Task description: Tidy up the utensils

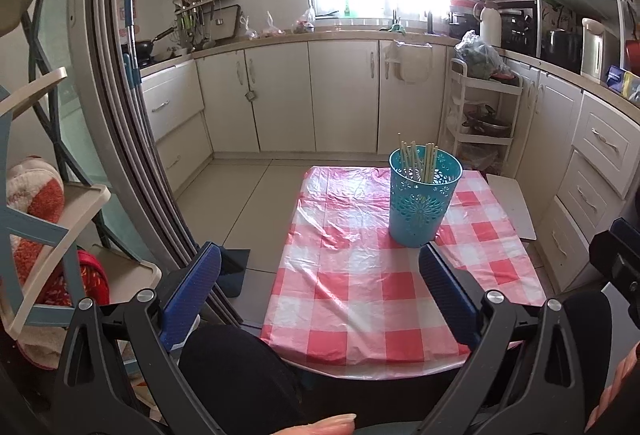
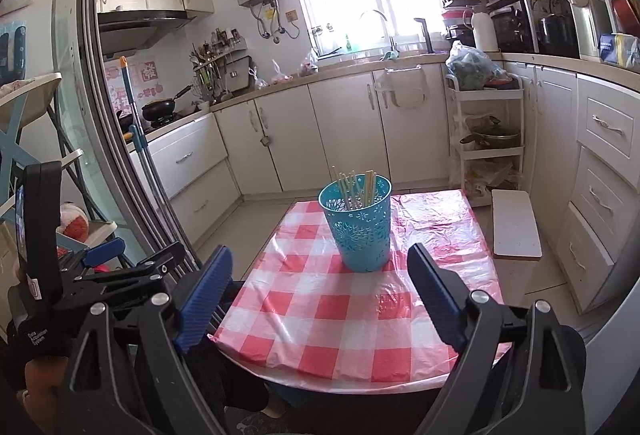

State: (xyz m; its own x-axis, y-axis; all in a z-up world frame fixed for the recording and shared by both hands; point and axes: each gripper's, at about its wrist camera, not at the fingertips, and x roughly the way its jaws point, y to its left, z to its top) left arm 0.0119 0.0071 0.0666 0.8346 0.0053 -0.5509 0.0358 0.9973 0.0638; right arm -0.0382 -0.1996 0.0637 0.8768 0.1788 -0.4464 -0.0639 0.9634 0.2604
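**On the checked cloth, the chopsticks stand in their blue cup**

Near the middle of both pictures sits a small worktop (image 1: 360,295) with a pink and white checked plastic cloth on it. One thing stands on the cloth: a blue plastic holder (image 1: 425,197) with flower-shaped holes in its side. It is upright. A bunch of pale chopsticks (image 1: 418,159) stands inside it, long ends pointing up, and their tips poke out over the rim. No other utensil lies on the cloth that I can see.

The left gripper (image 1: 320,269) is at the bottom of the left wrist picture. Its two blue fingers are spread wide apart and nothing is between them. The holder is up and to the right of it, just past the tip of the right-hand finger, not touching.

The right gripper (image 2: 320,273) is at the bottom of the right wrist picture. Its fingers are also wide apart and hold nothing. Here the holder (image 2: 357,223) sits straight ahead, just above the gap between the two fingers, so this gripper lines up with it better. It is not touching the holder either.

A fingertip of the person shows at the bottom edge of the left wrist picture.

My guess is that the sorting is mostly done, since all the chopsticks I can see are already in the holder. If another move comes, the right gripper looks best placed for it, because the holder lies right in front of its open gap.
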